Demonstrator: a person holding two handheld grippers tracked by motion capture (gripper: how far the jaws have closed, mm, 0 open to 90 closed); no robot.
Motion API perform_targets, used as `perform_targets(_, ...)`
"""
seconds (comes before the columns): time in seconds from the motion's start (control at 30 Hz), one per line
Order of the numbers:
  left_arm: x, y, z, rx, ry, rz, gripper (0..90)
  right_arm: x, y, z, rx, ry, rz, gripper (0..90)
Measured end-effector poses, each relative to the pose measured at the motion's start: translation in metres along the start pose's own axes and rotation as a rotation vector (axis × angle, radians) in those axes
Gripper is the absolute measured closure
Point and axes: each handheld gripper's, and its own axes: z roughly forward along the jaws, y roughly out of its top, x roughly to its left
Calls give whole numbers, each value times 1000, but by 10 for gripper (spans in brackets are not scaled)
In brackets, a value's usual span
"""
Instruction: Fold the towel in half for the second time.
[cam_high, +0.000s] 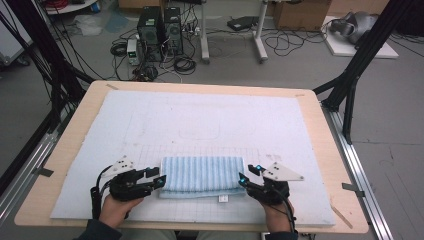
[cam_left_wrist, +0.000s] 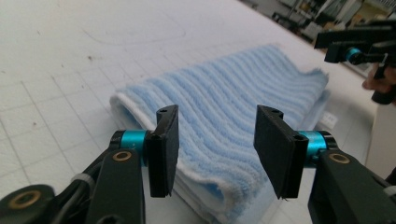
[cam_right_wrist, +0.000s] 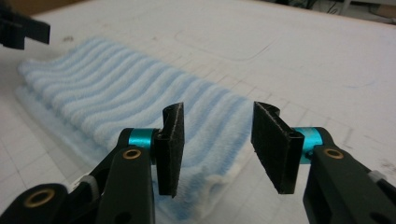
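Nearest, left gripper (cam_high: 161, 181) and right gripper (cam_high: 243, 180), jaws parted, pads off the cloth, one at each end of folded blue striped towel (cam_high: 202, 175). Small white tag (cam_high: 223, 199) at near hem, writing unreadable. Beneath, white gridded mat (cam_high: 210, 120) on wooden table (cam_high: 320, 125).

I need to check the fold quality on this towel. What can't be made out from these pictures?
- Folded blue towel: layer count unclear; in the left gripper view the left gripper jaws cover its near edge.
- White tag: too small to read in the high view.
- Right gripper view: the towel's far end is blurred.
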Motion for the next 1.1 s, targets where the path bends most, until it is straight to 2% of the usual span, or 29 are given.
perform_targets(0.07, -2, -1, 4, 29, 18, 11, 620, 5, -1, 10, 61, -4, -34, 629)
perform_targets(0.17, -5, -4, 8, 88, 10, 36, 738, 8, -4, 18, 129, 15, -45, 750)
perform_targets(0.23, -7, -6, 8, 120, 9, 57, 798, 9, -8, 18, 160, 25, -52, 777)
perform_targets(0.33, -9, -9, 7, 140, 21, 86, 839, 9, -13, 16, 177, 41, -50, 782)
perform_targets(0.4, -13, -11, 7, 149, 7, 86, 844, 8, -14, 14, 184, 46, -49, 782)
perform_targets(0.47, -16, -14, 7, 165, -3, 102, 846, 8, -16, 13, 185, 57, -47, 782)
perform_targets(0.67, -16, -15, 2, 162, -30, 83, 842, 8, -18, 11, 192, 70, -60, 773)
perform_targets(0.7, -15, -13, 1, 152, -36, 68, 804, 7, -17, 10, 198, 77, -51, 763)
perform_targets(0.77, -10, -7, -1, 102, -23, 45, 637, 4, -14, 10, 195, 85, -35, 682)
perform_targets(0.87, 0, 8, -2, 13, 6, 24, 548, -4, -6, 9, 134, 84, -1, 611)
perform_targets(0.9, 3, 14, -1, -9, 15, 21, 521, -7, -3, 10, 117, 73, -11, 597)
perform_targets(1.03, 17, 34, 8, -55, 49, 10, 494, -19, 9, 19, 78, 29, 15, 543)
perform_targets(1.1, 24, 40, 16, -46, 70, 20, 492, -26, 14, 26, 75, 1, 26, 504)
